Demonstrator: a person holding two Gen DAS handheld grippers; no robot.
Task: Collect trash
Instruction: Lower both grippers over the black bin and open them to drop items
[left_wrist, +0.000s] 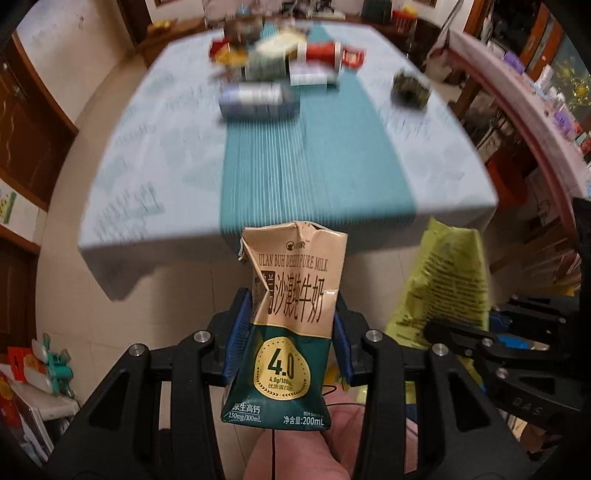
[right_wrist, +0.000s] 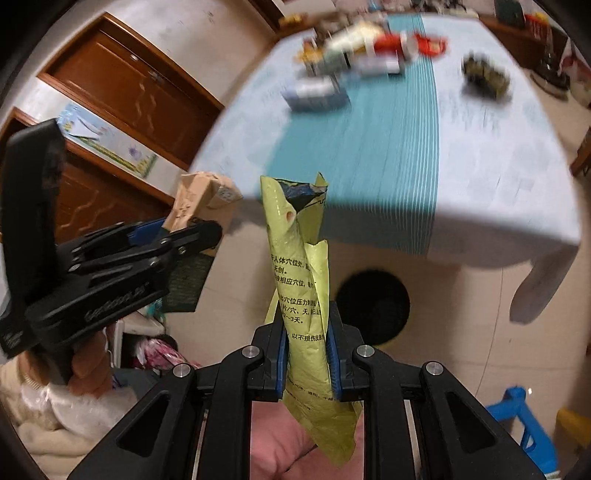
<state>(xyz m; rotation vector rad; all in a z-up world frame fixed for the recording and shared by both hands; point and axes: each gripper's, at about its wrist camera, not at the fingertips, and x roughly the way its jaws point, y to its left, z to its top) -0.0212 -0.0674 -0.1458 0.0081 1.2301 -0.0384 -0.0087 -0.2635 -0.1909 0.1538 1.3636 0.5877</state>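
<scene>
- Left wrist view: the left gripper (left_wrist: 291, 343) pinches a crumpled milk carton (left_wrist: 291, 314) between its blue pads (left_wrist: 240, 332), one pad against each side of the carton.
- The carton stands roughly upright in the grip, its dented beige top above the fingers and its dark green base below them, held off the near edge of the table (left_wrist: 155, 155).
- Right wrist view: the right gripper (right_wrist: 308, 360) is pressed together on a yellow-green plastic wrapper (right_wrist: 303, 280), which sticks up past the fingertips as a twisted strip with black print.
- The same wrapper shows at the right of the left wrist view (left_wrist: 443, 280), beside the carton, with both held over the floor in front of the table.
- A teal striped runner (left_wrist: 295, 147) lies down the middle of the pale blue tablecloth.
- More trash sits blurred at the far end of the table: a red-and-white can (left_wrist: 321, 53) lying on its side, a bluish box (left_wrist: 256, 99), and a dark crumpled lump (left_wrist: 410, 88) apart to the right.
- A round black mat (right_wrist: 373, 306) lies on the tiled floor under the table's edge.
</scene>
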